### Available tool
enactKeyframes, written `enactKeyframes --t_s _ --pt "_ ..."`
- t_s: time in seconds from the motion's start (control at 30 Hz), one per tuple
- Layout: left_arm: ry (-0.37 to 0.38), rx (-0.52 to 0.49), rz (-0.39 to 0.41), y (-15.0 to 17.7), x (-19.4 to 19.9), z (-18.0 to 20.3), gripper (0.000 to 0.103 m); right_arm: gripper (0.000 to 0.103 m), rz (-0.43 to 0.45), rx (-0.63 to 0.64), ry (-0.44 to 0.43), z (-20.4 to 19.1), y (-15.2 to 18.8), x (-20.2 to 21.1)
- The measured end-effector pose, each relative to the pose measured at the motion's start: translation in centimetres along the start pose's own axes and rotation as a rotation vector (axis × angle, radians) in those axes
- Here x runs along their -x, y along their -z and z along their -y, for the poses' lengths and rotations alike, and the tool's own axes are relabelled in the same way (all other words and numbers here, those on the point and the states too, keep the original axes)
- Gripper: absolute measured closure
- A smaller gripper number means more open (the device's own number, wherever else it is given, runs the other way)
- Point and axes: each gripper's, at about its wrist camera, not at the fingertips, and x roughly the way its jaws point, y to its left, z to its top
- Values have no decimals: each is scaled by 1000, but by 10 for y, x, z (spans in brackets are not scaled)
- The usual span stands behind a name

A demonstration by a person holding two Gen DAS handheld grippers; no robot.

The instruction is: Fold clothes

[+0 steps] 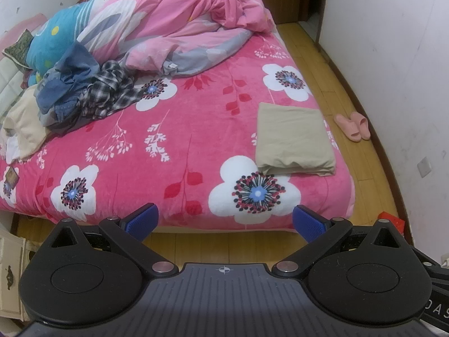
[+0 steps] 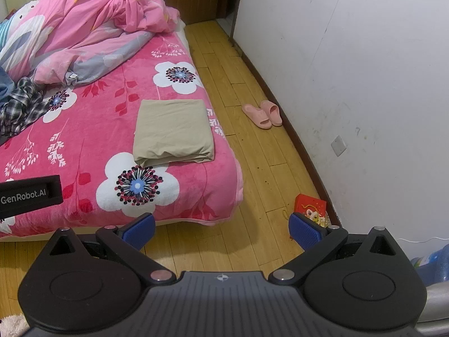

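A folded beige garment [image 1: 294,139] lies flat near the right front corner of the pink flowered bed [image 1: 182,146]; it also shows in the right wrist view [image 2: 172,132]. A heap of unfolded clothes sits at the bed's left side: blue denim [image 1: 66,84], a black-and-white plaid shirt [image 1: 110,92] and a cream garment [image 1: 23,125]. The plaid shirt shows at the left edge of the right wrist view [image 2: 22,106]. My left gripper [image 1: 225,220] is open and empty, held back from the bed's front edge. My right gripper [image 2: 221,229] is open and empty over the wooden floor beside the bed.
A crumpled pink duvet [image 1: 179,19] and a blue pillow [image 1: 53,42] fill the back of the bed. Pink slippers [image 2: 263,113] lie on the wooden floor by the white wall. A red box [image 2: 310,206] stands by the wall. A blue water bottle [image 2: 433,264] stands at right.
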Motion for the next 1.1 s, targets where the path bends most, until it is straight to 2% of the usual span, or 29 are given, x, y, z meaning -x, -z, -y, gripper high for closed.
enactKeyframes --t_s 1.1 --pt "-5 2 -9 -3 -5 1 0 0 -9 0 -6 -3 -1 -1"
